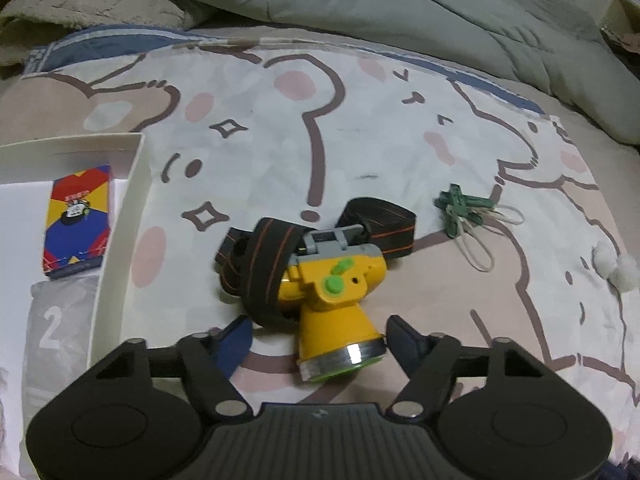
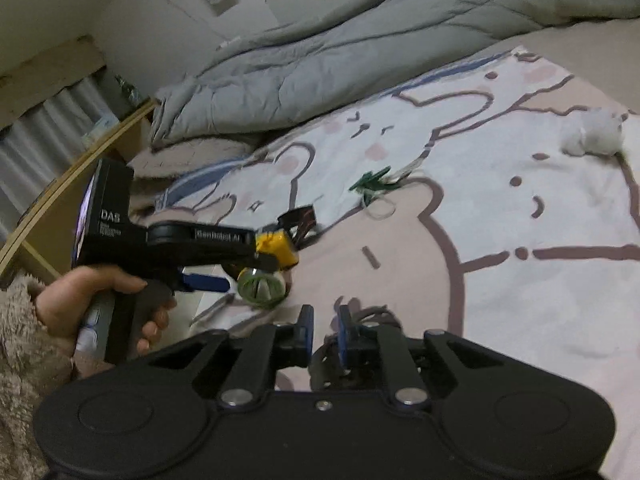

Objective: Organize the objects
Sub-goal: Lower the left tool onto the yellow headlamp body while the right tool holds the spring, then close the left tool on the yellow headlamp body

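Observation:
A yellow headlamp (image 1: 336,292) with green buttons and a black striped strap (image 1: 260,264) lies on the bed sheet. My left gripper (image 1: 318,340) is open, its blue fingers on either side of the lamp's silver-rimmed lens end, not closed on it. In the right wrist view the left gripper (image 2: 224,264) is held by a hand at the headlamp (image 2: 276,256). My right gripper (image 2: 323,332) is over the sheet with its jaws nearly together and nothing between them. A bundle of green clips with rubber bands (image 1: 468,212) lies to the right, also in the right wrist view (image 2: 374,186).
A white box (image 1: 120,216) at the left holds a colourful card pack (image 1: 76,220) and a clear bag marked 2 (image 1: 56,328). White cotton balls (image 1: 618,272) lie at the right edge. A grey duvet (image 1: 400,8) is bunched at the back. A wooden shelf (image 2: 80,160) stands beside the bed.

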`<action>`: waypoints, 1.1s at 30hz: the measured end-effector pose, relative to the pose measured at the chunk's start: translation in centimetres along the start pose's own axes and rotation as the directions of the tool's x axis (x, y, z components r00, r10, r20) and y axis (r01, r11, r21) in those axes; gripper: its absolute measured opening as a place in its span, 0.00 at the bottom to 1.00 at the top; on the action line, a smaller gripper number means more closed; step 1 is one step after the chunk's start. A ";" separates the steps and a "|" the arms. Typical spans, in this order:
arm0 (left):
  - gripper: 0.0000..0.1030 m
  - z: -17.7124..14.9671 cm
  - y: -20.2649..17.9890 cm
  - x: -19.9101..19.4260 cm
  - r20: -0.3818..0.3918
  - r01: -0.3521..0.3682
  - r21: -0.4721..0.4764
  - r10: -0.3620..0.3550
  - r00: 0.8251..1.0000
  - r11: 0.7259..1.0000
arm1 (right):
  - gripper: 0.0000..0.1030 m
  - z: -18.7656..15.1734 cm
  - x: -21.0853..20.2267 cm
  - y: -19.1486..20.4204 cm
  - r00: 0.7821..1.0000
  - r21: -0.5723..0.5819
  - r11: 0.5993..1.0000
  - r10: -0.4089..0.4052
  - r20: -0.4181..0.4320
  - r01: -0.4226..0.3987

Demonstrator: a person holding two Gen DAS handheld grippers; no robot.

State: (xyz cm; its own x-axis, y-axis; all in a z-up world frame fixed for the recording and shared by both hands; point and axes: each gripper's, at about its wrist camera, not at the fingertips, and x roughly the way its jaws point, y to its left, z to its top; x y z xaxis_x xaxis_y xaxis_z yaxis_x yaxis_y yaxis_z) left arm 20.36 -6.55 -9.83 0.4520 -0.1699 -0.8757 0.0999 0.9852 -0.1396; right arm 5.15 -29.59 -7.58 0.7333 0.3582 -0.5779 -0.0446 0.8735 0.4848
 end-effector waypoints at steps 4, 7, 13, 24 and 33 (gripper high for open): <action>0.47 -0.1 -0.4 -0.1 -0.012 0.051 0.034 -0.050 0.999 0.998 | 0.26 -0.1 -0.7 0.0 0.997 -0.037 0.997 -0.059 0.045 0.061; 0.47 -0.1 -0.8 -0.3 -0.016 0.040 0.081 -0.039 0.999 0.996 | 0.37 -0.5 -0.8 0.0 0.997 -0.041 0.997 -0.069 0.045 0.071; 0.46 -0.2 -0.2 -1.5 -0.049 0.055 0.171 -0.048 0.998 0.984 | 0.51 -1.4 -0.3 1.4 0.994 -0.174 0.979 -0.096 0.049 0.103; 0.47 -1.6 0.8 -2.9 -0.106 0.051 0.276 -0.022 0.994 0.960 | 0.52 -1.9 0.5 1.8 0.993 -0.219 0.969 -0.118 0.005 0.116; 0.54 -1.5 -0.2 -1.7 -0.112 -0.042 0.174 0.062 0.992 0.984 | 0.51 -2.4 1.6 2.3 0.989 -0.284 0.949 -0.146 -0.020 0.134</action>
State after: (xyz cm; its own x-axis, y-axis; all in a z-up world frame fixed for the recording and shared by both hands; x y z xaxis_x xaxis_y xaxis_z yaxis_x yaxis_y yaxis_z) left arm 18.23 -6.44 -9.02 0.3552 -0.1048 -0.9289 0.2333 0.9722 -0.0205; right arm 4.58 -26.28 -8.94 0.7182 0.2335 -0.6555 -0.1368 0.9710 0.1959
